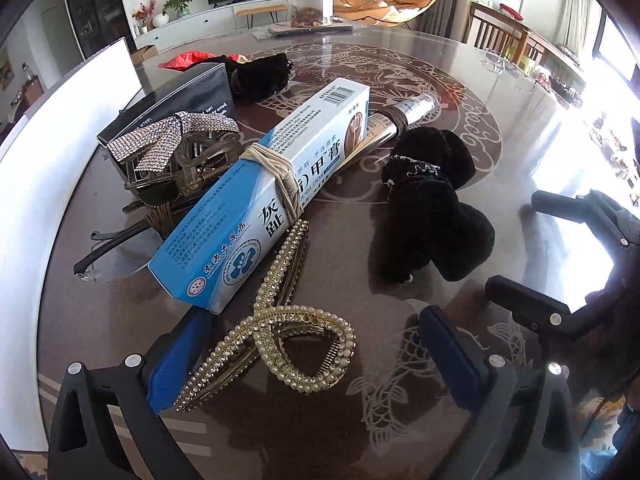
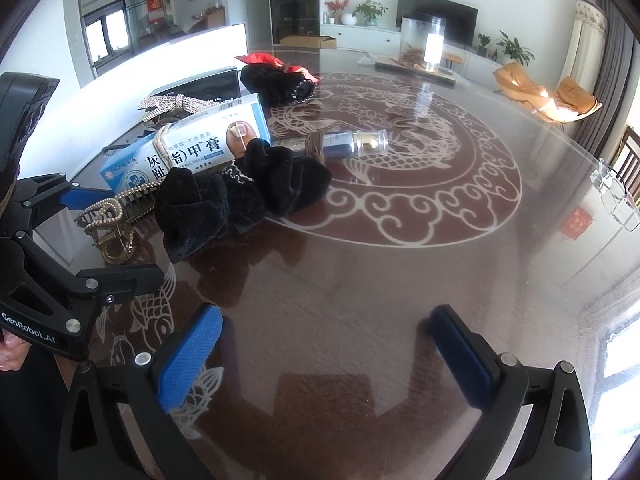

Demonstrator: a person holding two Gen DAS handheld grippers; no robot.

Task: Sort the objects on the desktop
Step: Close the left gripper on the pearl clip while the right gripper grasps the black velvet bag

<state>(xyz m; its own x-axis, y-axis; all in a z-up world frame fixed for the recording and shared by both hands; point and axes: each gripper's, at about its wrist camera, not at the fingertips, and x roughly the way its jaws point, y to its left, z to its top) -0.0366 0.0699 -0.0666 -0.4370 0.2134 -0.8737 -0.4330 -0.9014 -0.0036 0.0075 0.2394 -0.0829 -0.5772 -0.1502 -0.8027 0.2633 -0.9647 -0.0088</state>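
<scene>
A pearl hair clip [image 1: 280, 332] lies on the table between the open fingers of my left gripper [image 1: 316, 356]; it also shows in the right wrist view [image 2: 116, 212]. Behind it lies a blue-and-white cream box [image 1: 272, 184] with rubber bands around it [image 2: 208, 144]. A black velvet bow [image 1: 428, 208] lies to its right [image 2: 240, 196]. A silver spray bottle [image 1: 408, 114] lies behind the box [image 2: 348, 146]. My right gripper [image 2: 324, 344] is open and empty over bare table; it also shows in the left wrist view [image 1: 516, 252].
A rhinestone bow clip [image 1: 172, 136] rests on a claw clip by a black box [image 1: 188, 96]. Glasses [image 1: 108, 256] lie at the left. A second black bow [image 1: 260, 70] and red packet [image 2: 272, 60] lie farther back. A clear jar [image 1: 310, 0] stands at the far edge.
</scene>
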